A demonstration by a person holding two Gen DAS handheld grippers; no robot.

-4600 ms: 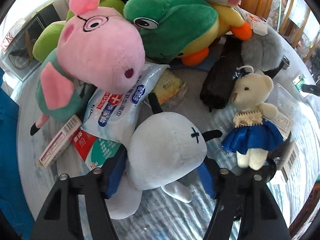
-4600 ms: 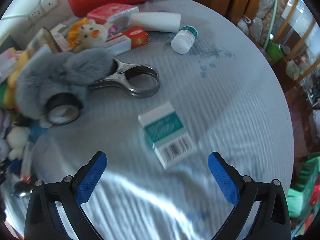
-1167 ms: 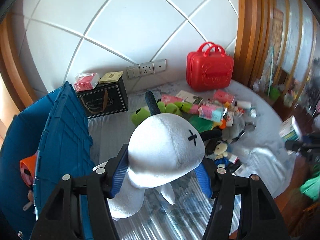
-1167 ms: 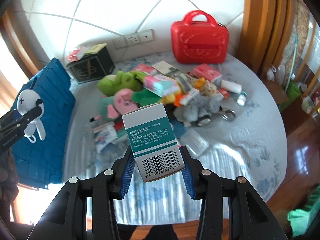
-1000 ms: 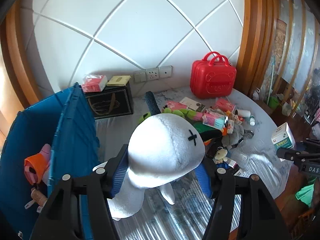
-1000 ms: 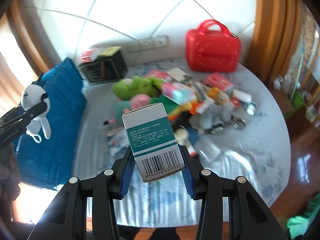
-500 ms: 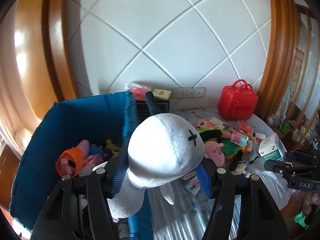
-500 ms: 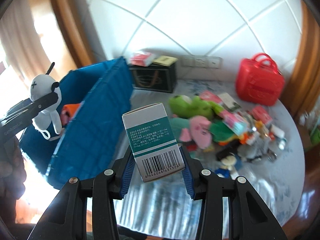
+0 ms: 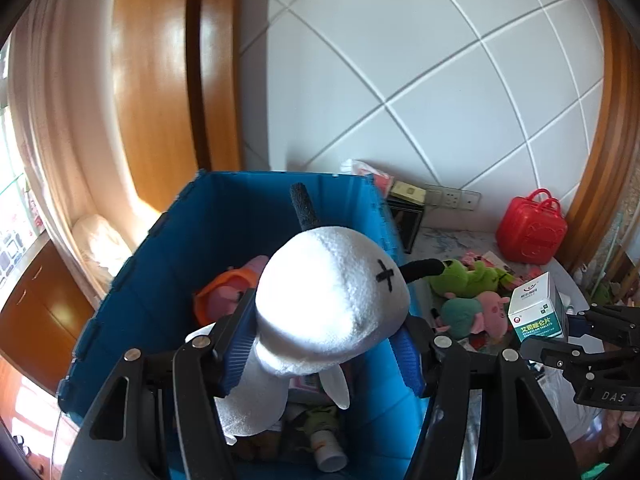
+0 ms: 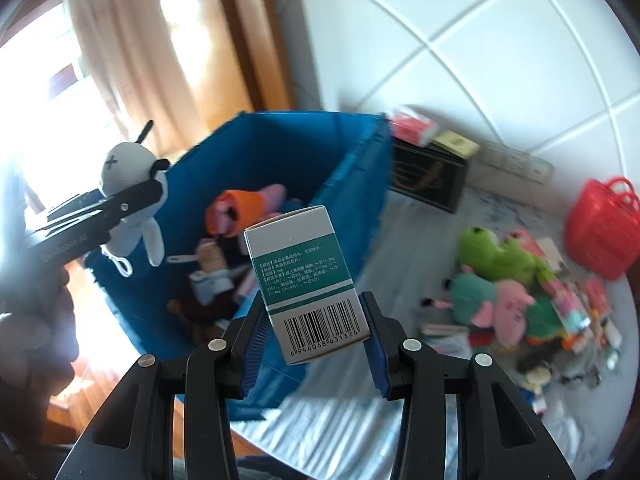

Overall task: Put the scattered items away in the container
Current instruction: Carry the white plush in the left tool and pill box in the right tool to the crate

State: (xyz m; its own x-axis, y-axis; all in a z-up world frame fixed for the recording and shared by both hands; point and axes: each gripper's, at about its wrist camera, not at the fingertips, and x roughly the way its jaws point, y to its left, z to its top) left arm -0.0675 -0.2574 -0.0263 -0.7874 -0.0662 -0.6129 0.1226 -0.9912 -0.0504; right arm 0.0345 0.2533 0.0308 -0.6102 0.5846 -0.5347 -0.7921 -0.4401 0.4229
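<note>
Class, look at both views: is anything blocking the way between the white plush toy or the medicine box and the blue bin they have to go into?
Nothing visible blocks either. The blue bin is open-topped. The white plush toy, clamped in the left gripper, hangs above its opening. The medicine box, clamped in the right gripper, is near the bin's table-side wall, with only air between.

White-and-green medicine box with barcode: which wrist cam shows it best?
Right wrist: the white-and-green medicine box fills the centre, clamped in the right gripper, barcode readable. Left wrist shows it small at the right edge, front label only.
</note>
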